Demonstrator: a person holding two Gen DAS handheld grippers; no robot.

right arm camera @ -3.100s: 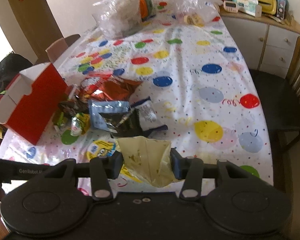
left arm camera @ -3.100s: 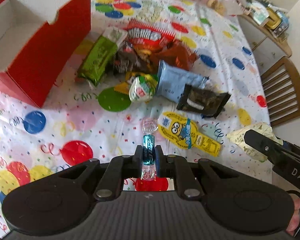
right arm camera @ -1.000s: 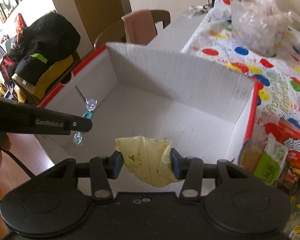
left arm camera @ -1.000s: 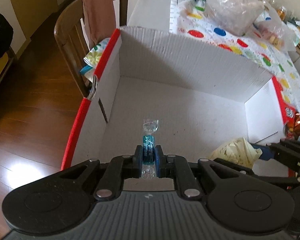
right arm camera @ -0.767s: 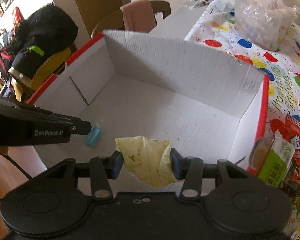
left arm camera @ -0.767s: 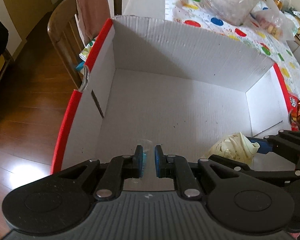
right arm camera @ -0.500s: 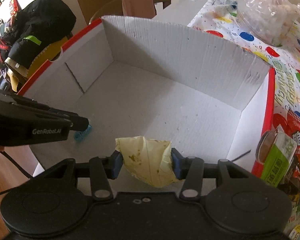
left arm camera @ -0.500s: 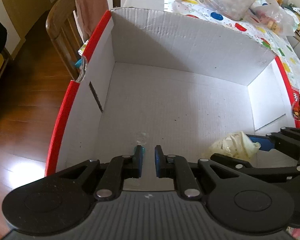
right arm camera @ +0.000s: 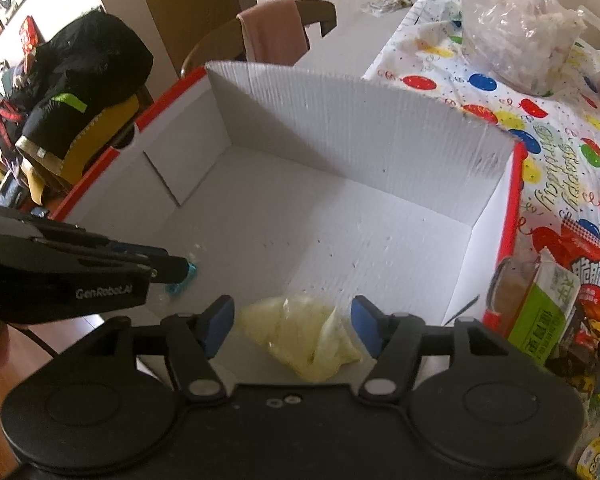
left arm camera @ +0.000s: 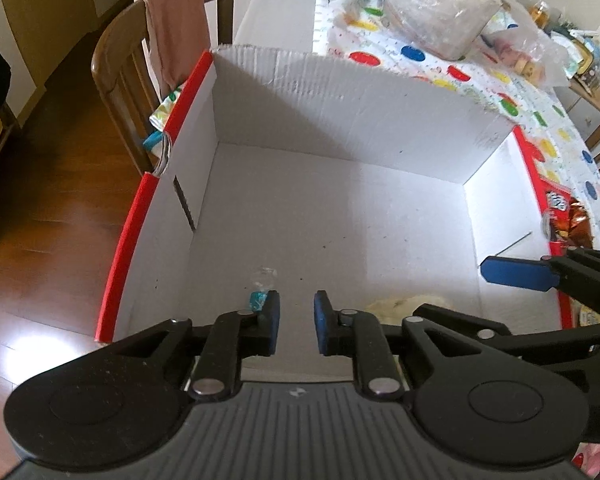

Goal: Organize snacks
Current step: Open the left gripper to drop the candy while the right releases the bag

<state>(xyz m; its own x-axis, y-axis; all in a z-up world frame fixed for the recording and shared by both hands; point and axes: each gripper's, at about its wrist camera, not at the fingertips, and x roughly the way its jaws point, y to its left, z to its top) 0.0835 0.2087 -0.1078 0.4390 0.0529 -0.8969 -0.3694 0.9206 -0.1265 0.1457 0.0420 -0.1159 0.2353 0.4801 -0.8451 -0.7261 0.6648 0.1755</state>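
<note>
One box [left arm camera: 340, 92] holds two snacks: a blue candy [left arm camera: 257, 298] near left, a yellow packet [right arm camera: 304, 334] near right. Both grippers, left [left arm camera: 296, 316] and right [right arm camera: 292, 326], are opening, gripping nothing.

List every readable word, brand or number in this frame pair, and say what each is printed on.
"GenRobot.AI": side of the left hand-held gripper.
"Birthday", upside down, cursive: tablecloth.
Chinese characters, roughly "脆脆香": red snack bag.
Print on the green packet and the yellow packet: too blurred to read.
</note>
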